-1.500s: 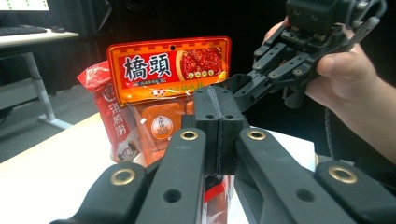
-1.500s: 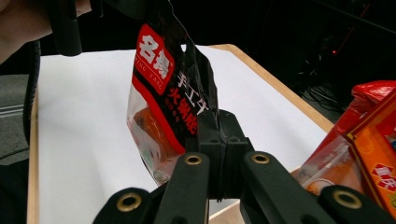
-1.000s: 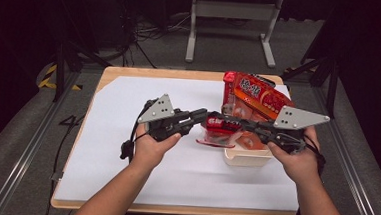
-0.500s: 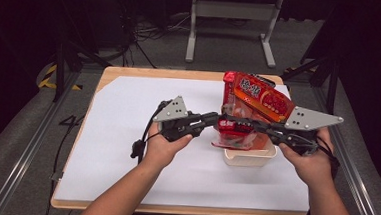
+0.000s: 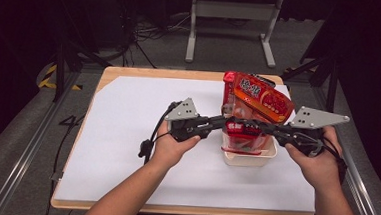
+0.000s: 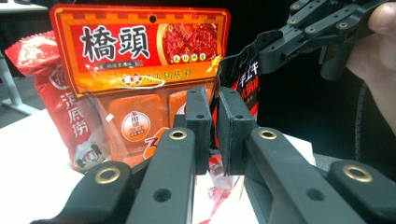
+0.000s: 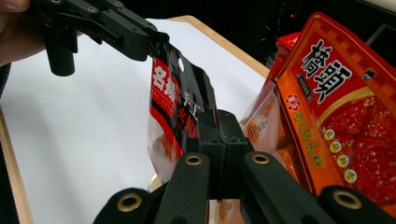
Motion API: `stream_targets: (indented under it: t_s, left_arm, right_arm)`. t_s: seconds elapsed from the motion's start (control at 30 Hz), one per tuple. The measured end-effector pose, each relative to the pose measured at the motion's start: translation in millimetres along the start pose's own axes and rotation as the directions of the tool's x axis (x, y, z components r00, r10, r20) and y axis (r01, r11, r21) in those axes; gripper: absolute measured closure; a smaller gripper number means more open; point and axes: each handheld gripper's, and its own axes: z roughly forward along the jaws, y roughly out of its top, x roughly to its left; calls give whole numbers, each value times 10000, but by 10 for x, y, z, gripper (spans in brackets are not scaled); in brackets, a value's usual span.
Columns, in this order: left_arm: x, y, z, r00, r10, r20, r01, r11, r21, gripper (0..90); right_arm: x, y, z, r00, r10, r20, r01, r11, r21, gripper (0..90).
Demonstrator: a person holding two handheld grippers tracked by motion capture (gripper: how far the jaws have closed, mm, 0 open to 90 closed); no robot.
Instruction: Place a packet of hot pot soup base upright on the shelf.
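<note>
Clearly, the black-and-red sauce pouch (image 5: 241,131) is pinched at opposite top edges by the left gripper (image 5: 221,122) and right gripper (image 5: 257,127), both clamped on its film, right of centre above the white tub (image 5: 248,157). Its long axis stands upright, top edge upward. Uneven pulling could tear it crookedly and spill sauce, or topple the orange pouch (image 5: 259,99) behind.

Red-black sauce pouch (image 7: 180,100) upright over white tub (image 5: 248,157), both top corners pinched.
</note>
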Motion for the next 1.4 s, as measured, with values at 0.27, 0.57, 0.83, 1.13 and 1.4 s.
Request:
stream_targets:
  t_s: [0.27,0.57,0.83,1.13,1.4]
  left_arm:
    - [17,-46,101,9999,-97,101,94,9995,296,774]
    - [6,-62,82,9999,-40,-98,43,9994,340,555]
    - [25,-66,-30,9989,-89,-456,98,9998,183,442]
    - [70,-59,-259,9963,-146,-845,146,9999,-10,385]
    - [112,-89,-497,9907,-184,-1349,196,9998,71,354]
  right_arm:
    - [-26,-15,-26,9998,-60,180,54,9996,293,900]
    - [-66,-57,-1,9999,141,18,-142,9967,803,900]
    - [-90,-126,17,9993,375,40,-377,9953,887,900]
    - [-112,-276,20,9970,745,185,-758,9939,804,892]
    - [-105,-342,35,9948,1002,185,-1016,9898,997,838]
